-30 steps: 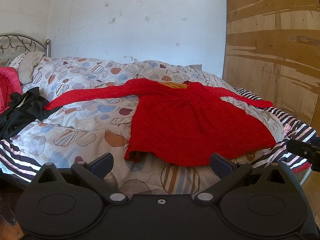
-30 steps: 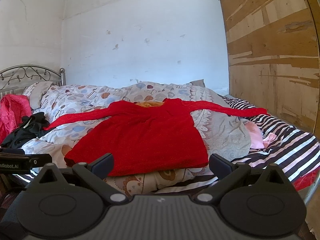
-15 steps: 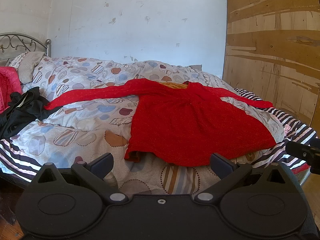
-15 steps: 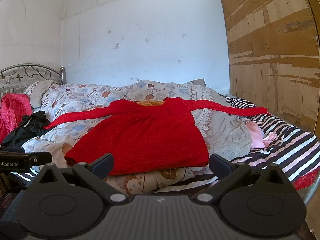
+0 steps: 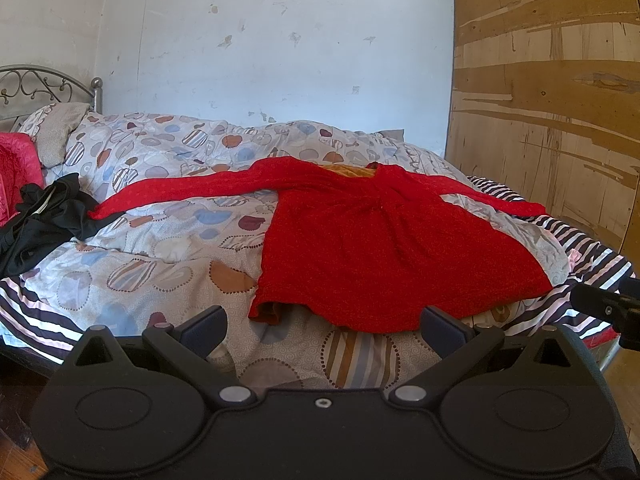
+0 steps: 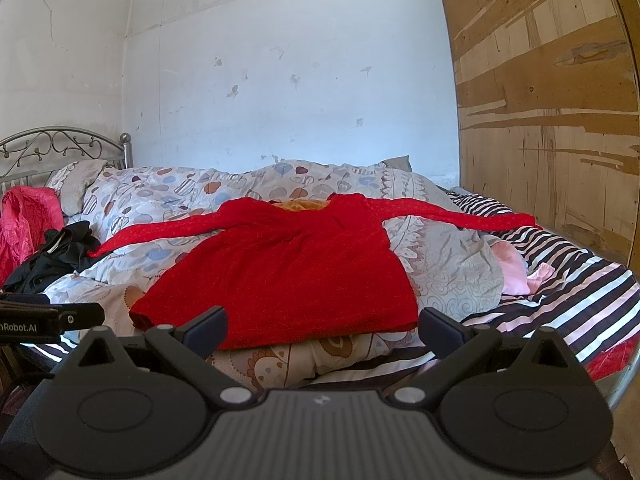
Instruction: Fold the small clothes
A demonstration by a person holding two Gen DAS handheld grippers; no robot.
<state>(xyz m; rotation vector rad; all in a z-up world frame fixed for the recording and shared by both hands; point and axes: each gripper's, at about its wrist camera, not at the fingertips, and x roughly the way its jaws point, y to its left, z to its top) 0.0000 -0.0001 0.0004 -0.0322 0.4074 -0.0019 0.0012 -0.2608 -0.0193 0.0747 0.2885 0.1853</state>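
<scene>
A red long-sleeved dress (image 5: pixel 380 248) lies spread flat on the bed, sleeves stretched out left and right, orange lining showing at the neck; it also shows in the right wrist view (image 6: pixel 288 272). My left gripper (image 5: pixel 322 330) is open and empty, held off the bed's near edge, just short of the dress hem. My right gripper (image 6: pixel 322 330) is open and empty, also short of the hem. The right gripper's tip (image 5: pixel 604 308) shows at the right edge of the left wrist view, and the left gripper's tip (image 6: pixel 52 320) shows at the left edge of the right wrist view.
The bed has a patterned quilt (image 5: pixel 160 248) over a striped sheet (image 6: pixel 580 300). A black garment (image 5: pixel 44 216) and a pink-red one (image 6: pixel 24 224) lie at the left by the metal headboard (image 6: pixel 60 148). A pale pink cloth (image 6: pixel 512 268) lies right. A wooden panel (image 6: pixel 552 120) stands right.
The right wrist view has risen very slightly. The left gripper and the dress have not visibly moved.
</scene>
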